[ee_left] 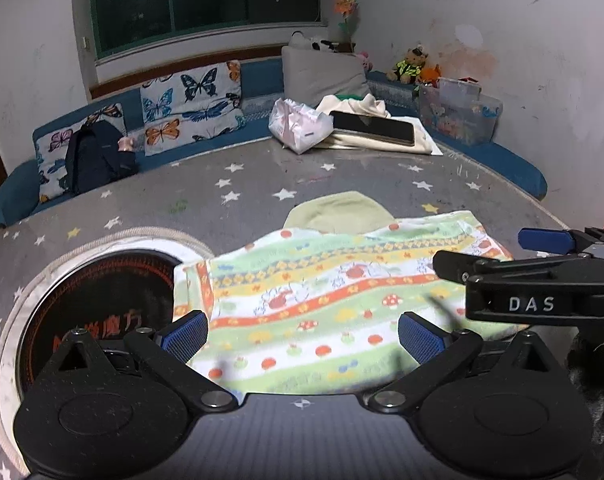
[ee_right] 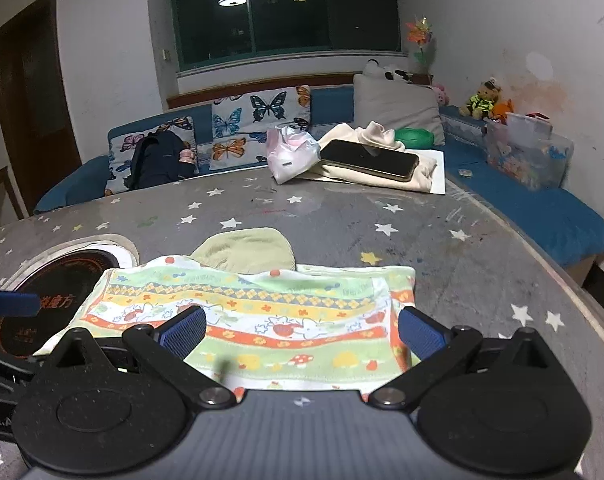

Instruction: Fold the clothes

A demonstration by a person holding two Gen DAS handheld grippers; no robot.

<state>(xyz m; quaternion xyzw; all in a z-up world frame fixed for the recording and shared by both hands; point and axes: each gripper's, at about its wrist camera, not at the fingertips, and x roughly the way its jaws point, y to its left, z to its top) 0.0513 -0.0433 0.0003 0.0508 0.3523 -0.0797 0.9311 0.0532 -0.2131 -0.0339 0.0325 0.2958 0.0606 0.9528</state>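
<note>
Directly ahead of both wide-open, empty grippers, left (ee_left: 302, 334) and right (ee_right: 302, 334), the garment (ee_right: 254, 320) is spread crosswise. Its table-edge hem is judged equally reachable.

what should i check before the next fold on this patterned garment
1. Left gripper open with nothing between its pads: ok.
2. Right gripper open and empty: ok.
3. Patterned garment lying flat on the table: ok, though its left edge hangs over the round cooktop.
4. Pale green hood spread beyond the top edge, not tucked in: not ok.
5. Right-hand side already folded over the body: ok.
6. Table beyond the garment free of clutter nearby; the phone and bag sit at the far edge: ok.
</note>
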